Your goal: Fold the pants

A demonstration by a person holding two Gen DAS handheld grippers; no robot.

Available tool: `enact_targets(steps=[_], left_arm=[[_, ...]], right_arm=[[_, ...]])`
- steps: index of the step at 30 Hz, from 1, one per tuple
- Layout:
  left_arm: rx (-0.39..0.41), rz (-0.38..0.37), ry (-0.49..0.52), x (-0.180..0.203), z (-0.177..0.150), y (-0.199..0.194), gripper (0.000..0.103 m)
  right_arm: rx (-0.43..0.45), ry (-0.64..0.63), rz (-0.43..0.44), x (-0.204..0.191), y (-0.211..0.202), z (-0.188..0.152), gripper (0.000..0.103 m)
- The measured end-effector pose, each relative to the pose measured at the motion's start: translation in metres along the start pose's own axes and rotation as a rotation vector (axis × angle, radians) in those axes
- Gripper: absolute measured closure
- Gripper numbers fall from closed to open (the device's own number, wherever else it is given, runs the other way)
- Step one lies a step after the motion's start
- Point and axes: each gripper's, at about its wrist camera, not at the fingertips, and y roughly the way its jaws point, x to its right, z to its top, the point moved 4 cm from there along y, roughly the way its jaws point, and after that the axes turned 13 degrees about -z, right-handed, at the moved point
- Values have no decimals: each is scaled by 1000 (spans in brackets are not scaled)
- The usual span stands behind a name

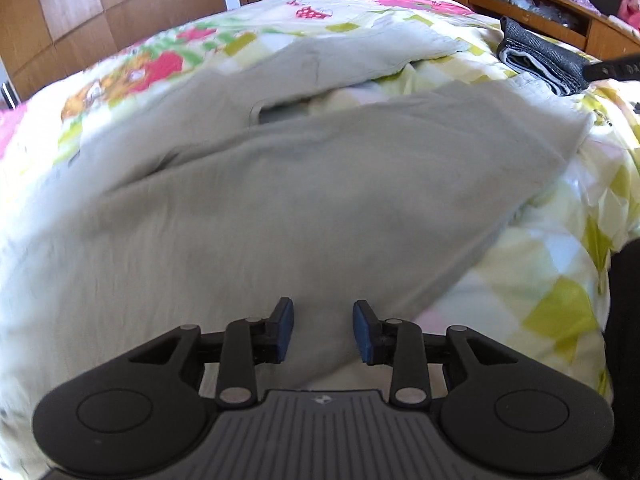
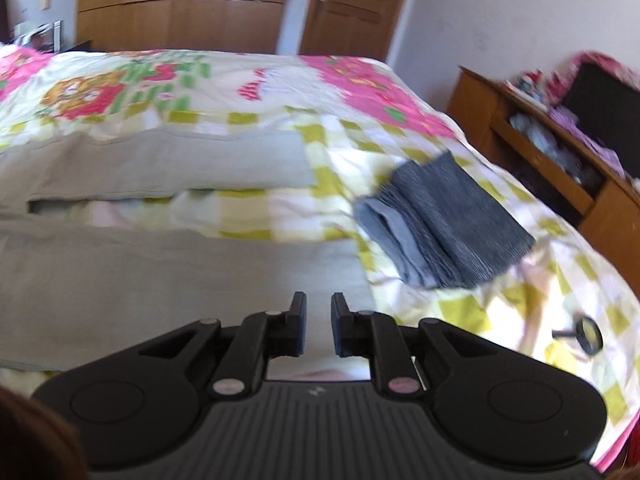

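Pale grey-green pants lie spread on the bed, the two legs side by side with a strip of quilt between them. The far leg runs toward the headboard side. My left gripper hovers over the near leg with its blue pads apart and only flat cloth showing between them. In the right wrist view the near leg ends just right of my right gripper. Its jaws stand a narrow gap apart above the hem, with no cloth pinched. The far leg lies behind.
A folded dark grey garment rests on the flowered quilt beside the pants. A small black round object lies near the bed's right edge. A wooden shelf unit stands beside the bed, with wardrobes behind.
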Motion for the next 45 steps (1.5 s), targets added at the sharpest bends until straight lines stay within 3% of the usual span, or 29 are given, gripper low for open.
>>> enact_targets(steps=[3, 5, 8, 10, 15, 20, 24, 31, 36, 38, 40, 42, 45], left_arm=[[12, -85, -65, -7, -3, -19, 57], [69, -109, -66, -18, 4, -40, 57], [157, -57, -18, -52, 20, -69, 53], [186, -2, 28, -88, 30, -81, 42], [137, 152, 38, -209, 56, -82, 39], [78, 207, -50, -321, 69, -72, 38], [51, 215, -125, -378, 71, -58, 38], [4, 142, -220, -419, 75, -35, 36], [-33, 168, -205, -420, 72, -22, 37], [-22, 162, -200, -417, 71, -25, 43], [-29, 182, -212, -419, 70, -22, 61], [-33, 195, -201, -418, 72, -20, 69], [-18, 194, -198, -415, 72, -23, 82]], right_arm=[[30, -50, 57, -25, -10, 11, 86], [54, -91, 122, -44, -18, 21, 86], [72, -185, 248, -82, -24, 41, 84], [97, -279, 316, -118, -22, 59, 84], [159, -527, 486, -224, 15, 115, 82], [167, -665, 608, -314, 67, 166, 68], [145, -730, 632, -357, 96, 188, 62], [31, -819, 684, -391, 127, 201, 50], [-16, -830, 677, -402, 145, 201, 48], [10, -817, 671, -403, 145, 204, 48], [29, -803, 670, -401, 146, 206, 47], [23, -825, 668, -405, 148, 202, 47], [20, -818, 692, -409, 140, 199, 86]])
